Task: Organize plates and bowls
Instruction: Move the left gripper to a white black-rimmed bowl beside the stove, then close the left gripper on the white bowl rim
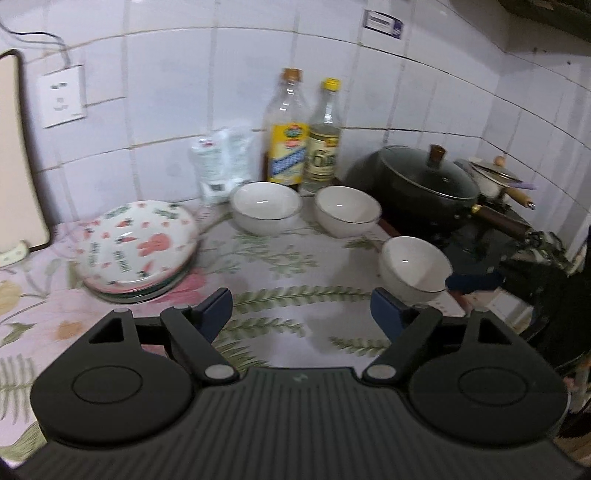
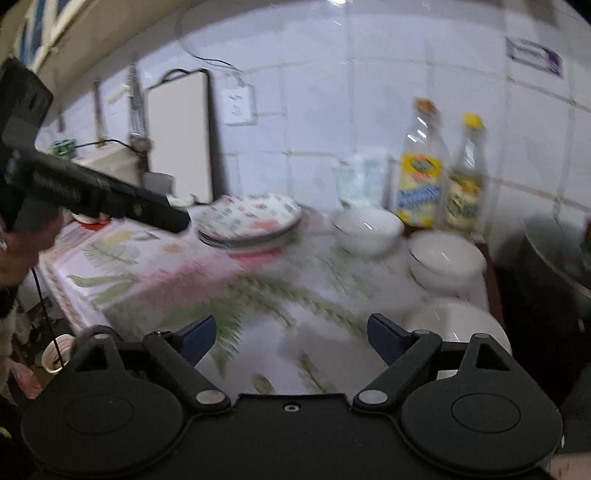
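My left claw [image 1: 299, 314] is black with dark blue pads. The surface [image 1: 277, 266] wears a white cloth printed with green ferns and pink flowers. The plates [image 1: 136, 247] are white with pink and green motifs. Three bowls [image 1: 266, 206] are white with thin dark rims. One bottle [image 1: 288, 147] has a yellow label.

Yellow-label bottle [image 1: 287, 155]: blue band of print is showing across the label, too blurred to read.
Pale-label bottle [image 1: 324, 155]: dark characters are showing, not legible.
White packet [image 1: 220, 162]: small print and a code square are showing, unreadable.
Wall sticker [image 1: 382, 23]: a barcode-like strip and blue edge are showing, no words legible.
Plates [image 1: 138, 247]: green lettering is repeating around the pattern, too blurred to read.
Right wrist view: everything is smearing; nothing is reading.
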Demonstrator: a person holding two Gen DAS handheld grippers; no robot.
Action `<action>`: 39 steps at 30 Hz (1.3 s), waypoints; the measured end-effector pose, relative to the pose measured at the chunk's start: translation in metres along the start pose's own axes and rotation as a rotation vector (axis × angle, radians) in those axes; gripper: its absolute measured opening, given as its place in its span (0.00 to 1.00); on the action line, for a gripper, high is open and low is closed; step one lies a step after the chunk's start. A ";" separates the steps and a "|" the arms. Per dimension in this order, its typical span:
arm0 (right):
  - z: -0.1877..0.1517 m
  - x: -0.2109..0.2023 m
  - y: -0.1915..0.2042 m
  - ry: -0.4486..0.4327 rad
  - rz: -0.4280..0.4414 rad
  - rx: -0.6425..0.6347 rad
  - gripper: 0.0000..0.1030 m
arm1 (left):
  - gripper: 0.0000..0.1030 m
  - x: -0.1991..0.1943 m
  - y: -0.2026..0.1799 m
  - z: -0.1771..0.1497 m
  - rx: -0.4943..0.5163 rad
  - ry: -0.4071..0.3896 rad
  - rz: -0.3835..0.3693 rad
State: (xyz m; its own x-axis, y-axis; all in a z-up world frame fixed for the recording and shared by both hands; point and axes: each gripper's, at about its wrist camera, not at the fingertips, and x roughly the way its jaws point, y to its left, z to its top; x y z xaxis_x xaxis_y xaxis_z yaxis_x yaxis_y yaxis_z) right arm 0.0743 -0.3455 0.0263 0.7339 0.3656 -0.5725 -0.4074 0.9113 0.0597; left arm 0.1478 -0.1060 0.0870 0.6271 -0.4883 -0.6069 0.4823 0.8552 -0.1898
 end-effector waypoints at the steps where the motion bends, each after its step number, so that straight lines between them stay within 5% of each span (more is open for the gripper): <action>1: -0.005 0.000 -0.005 0.005 -0.008 0.010 0.89 | 0.79 0.006 -0.004 0.002 0.011 0.009 -0.017; 15: -0.058 0.011 -0.075 0.039 -0.104 0.118 0.89 | 0.78 0.107 -0.054 0.004 0.039 0.067 -0.172; 22: -0.072 0.035 -0.099 0.055 -0.177 0.074 0.89 | 0.75 0.168 -0.066 -0.001 -0.048 0.118 -0.212; 25: -0.072 0.046 -0.104 0.046 -0.202 0.054 0.89 | 0.55 0.190 -0.073 -0.004 -0.048 0.155 -0.232; 39: -0.064 0.074 -0.115 -0.001 -0.213 -0.022 0.95 | 0.25 0.234 -0.076 0.000 -0.108 0.195 -0.277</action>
State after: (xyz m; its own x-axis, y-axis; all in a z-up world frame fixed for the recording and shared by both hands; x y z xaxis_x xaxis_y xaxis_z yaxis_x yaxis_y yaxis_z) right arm 0.1404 -0.4356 -0.0749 0.8053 0.1657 -0.5692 -0.2548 0.9637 -0.0800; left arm 0.2579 -0.2850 -0.0405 0.3479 -0.6710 -0.6548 0.5436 0.7134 -0.4422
